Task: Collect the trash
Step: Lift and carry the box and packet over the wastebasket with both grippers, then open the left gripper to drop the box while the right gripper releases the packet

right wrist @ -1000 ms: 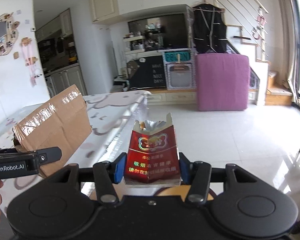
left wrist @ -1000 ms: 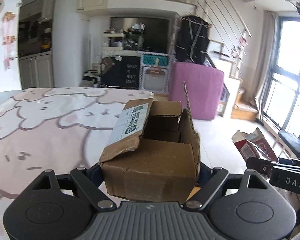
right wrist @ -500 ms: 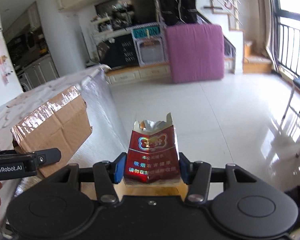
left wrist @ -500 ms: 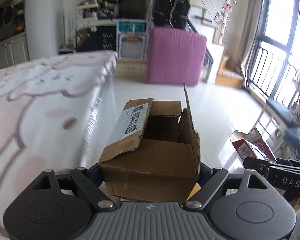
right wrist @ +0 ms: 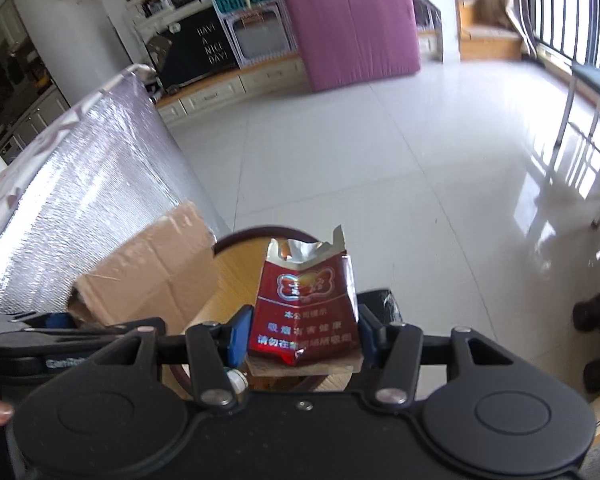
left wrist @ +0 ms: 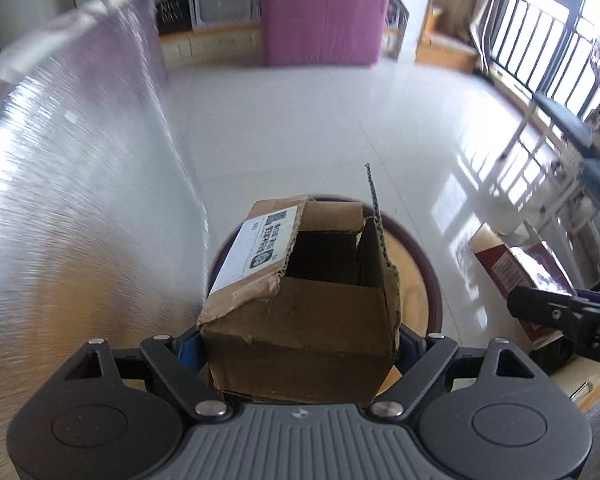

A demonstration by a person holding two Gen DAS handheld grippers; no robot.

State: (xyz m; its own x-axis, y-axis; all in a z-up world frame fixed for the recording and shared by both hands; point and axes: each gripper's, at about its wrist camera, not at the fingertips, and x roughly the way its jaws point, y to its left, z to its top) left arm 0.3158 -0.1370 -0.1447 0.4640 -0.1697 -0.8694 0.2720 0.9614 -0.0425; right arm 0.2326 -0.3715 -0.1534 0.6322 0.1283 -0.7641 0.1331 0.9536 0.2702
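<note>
Over a round wooden bin (left wrist: 424,280), cardboard box (left wrist: 300,308) sits clamped in left gripper (left wrist: 300,344); torn red cigarette pack (right wrist: 306,308) pinched in right gripper (right wrist: 300,340). Step: carrying trash to bin. Next: centre both above opening, release.

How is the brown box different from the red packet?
The cardboard box is plain brown with a white label; the red packet is shiny red with printed writing. The box is much bigger than the packet. The box's flaps stand open and look torn at one edge, while the packet's top is ripped, showing silver foil. The left gripper holds the box; the right gripper holds the packet. Both hang above a round wooden bin.
</note>
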